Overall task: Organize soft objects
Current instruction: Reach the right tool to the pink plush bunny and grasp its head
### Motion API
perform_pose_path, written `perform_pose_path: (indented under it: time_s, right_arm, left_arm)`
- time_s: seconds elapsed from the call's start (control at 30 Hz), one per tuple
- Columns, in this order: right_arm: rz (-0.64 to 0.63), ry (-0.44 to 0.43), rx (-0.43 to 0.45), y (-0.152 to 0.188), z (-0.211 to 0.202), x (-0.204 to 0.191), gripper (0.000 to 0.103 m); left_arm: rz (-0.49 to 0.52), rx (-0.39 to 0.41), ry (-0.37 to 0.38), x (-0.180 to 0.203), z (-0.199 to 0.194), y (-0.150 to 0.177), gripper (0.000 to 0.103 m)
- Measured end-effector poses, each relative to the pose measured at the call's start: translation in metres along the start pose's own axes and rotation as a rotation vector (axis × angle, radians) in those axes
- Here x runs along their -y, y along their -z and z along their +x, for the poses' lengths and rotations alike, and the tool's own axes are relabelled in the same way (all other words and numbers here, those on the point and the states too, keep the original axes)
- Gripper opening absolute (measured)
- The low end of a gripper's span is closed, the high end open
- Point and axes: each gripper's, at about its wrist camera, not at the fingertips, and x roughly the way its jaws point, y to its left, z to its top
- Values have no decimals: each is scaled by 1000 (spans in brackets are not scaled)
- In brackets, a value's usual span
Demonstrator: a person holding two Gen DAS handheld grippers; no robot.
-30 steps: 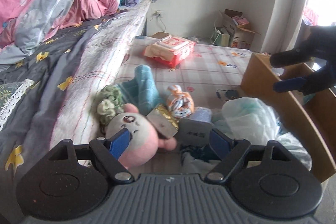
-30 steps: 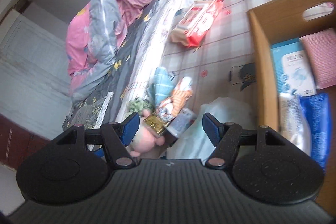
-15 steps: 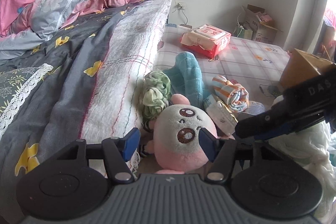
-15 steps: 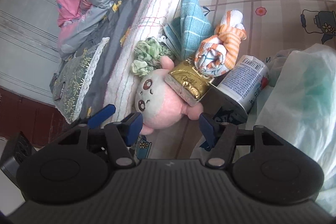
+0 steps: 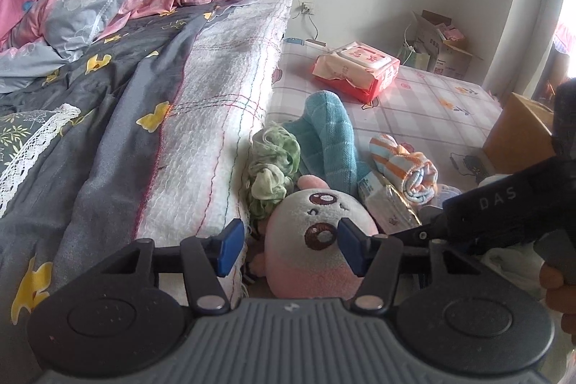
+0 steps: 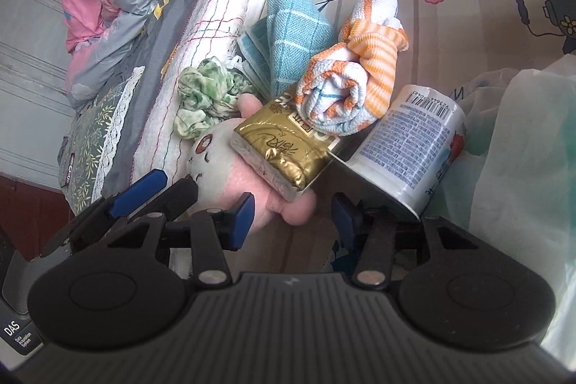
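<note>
A pink and white plush toy [image 5: 316, 240] lies on the floor mat beside the bed. My left gripper [image 5: 288, 245] is open, with its fingers on either side of the plush's head. My right gripper [image 6: 291, 218] is open just above the plush's pink arm [image 6: 288, 206]. A gold tissue pack [image 6: 280, 150] rests on the plush. Near it lie a green scrunched cloth [image 5: 270, 168], a teal towel [image 5: 327, 132] and an orange striped rolled towel [image 6: 349, 85]. The right gripper's body [image 5: 504, 204] shows at the right of the left wrist view.
The bed [image 5: 144, 96] with a grey sheet and pink quilt runs along the left. A white can [image 6: 410, 150] and a plastic bag [image 6: 522, 150] lie at the right. A red wipes pack [image 5: 356, 67] and a wooden box [image 5: 518, 132] stand farther off.
Both grippers have moved closer to the pile. The left one now has the plush's head between its fingers; the right one has come down over the plush's arm.
</note>
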Motion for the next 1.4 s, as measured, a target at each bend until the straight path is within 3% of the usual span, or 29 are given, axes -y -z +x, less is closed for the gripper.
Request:
perform_pose_path:
  time_s: [0.1,0.4,0.6,0.73,0.93,1.07,1.2,1.4]
  right_arm:
    - [19,-31,-3,0,2,4,44]
    - [62,-113,-21,6,-1,11,14]
    - [60,-158,19,7,-23,11,8]
    - [21,-162,46,10,-41,5,8]
    - [3,-166,53,13,-49,1,8]
    - [-10,-161,69,17,-50,-3,8]
    - [12,-142,70,18,-46,2,12]
    - [19,-133,66,18,-37,3,28]
  left_arm:
    - [-13,-1,8,-3,0,1,59]
    - [-63,-17,37,-10,-4,3,58]
    - [-58,-38,95,-6,-14,6,57]
    - [-10,-30,141,6,-23,9,70]
    - [138,-33,102,35,-15,14,81]
    - [184,-70,52,46,2,18,78]
    - [110,-93,80,36,10,19,76]
    - [123,-89,76,38,10,19,76]
